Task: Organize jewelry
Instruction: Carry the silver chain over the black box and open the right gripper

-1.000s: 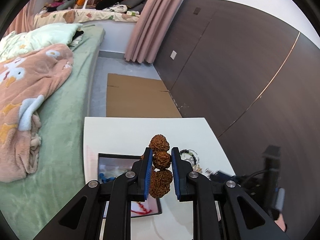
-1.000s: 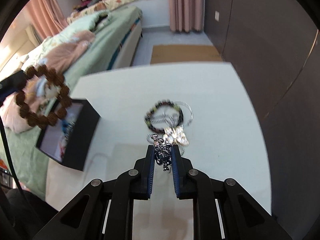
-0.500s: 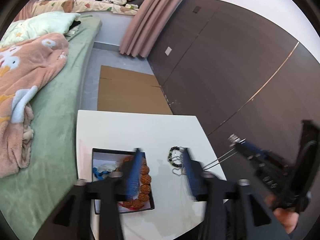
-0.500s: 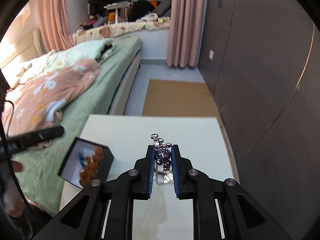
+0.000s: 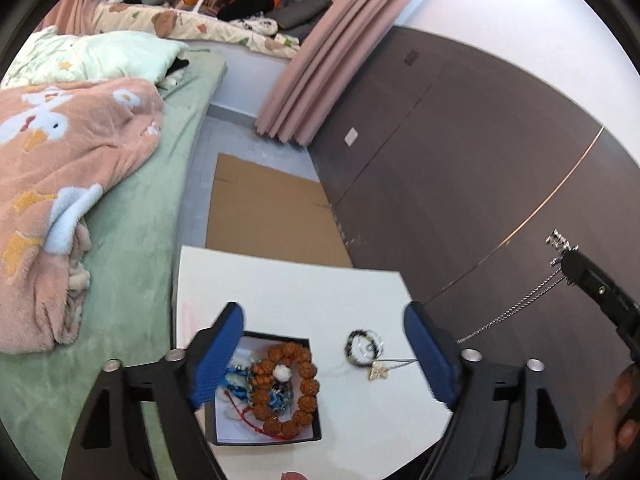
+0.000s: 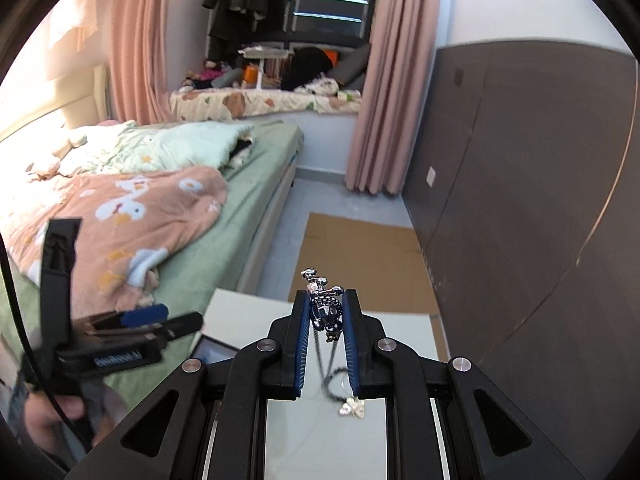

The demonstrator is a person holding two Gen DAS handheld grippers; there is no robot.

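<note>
Now my right gripper (image 6: pixel 327 312) pinches a silver charm necklace (image 6: pixel 326 310) above the desk (image 5: pixel 288 292), its limp, light chain dangling. My left gripper (image 5: pixel 324 356) hangs with jaws wide over the box (image 5: pixel 276 438) holding the bead bracelet (image 5: pixel 304 388). Gripping the stiff charm seems surest, since the chain would slip.

I am in a bedroom at home: to my left lies a bed (image 6: pixel 256 184) with a green sheet, a pink duck-print blanket (image 6: pixel 120 216) and a pale quilt (image 6: pixel 172 144). Far off, pink curtains (image 6: pixel 384 92) frame a dark window, below it a cluttered window seat (image 6: pixel 264 100) with cushions. On my right runs a dark brown wardrobe wall (image 6: pixel 520 184), with flattened cardboard (image 5: pixel 268 212) on the floor beyond my white worktop (image 5: pixel 304 292).
</note>
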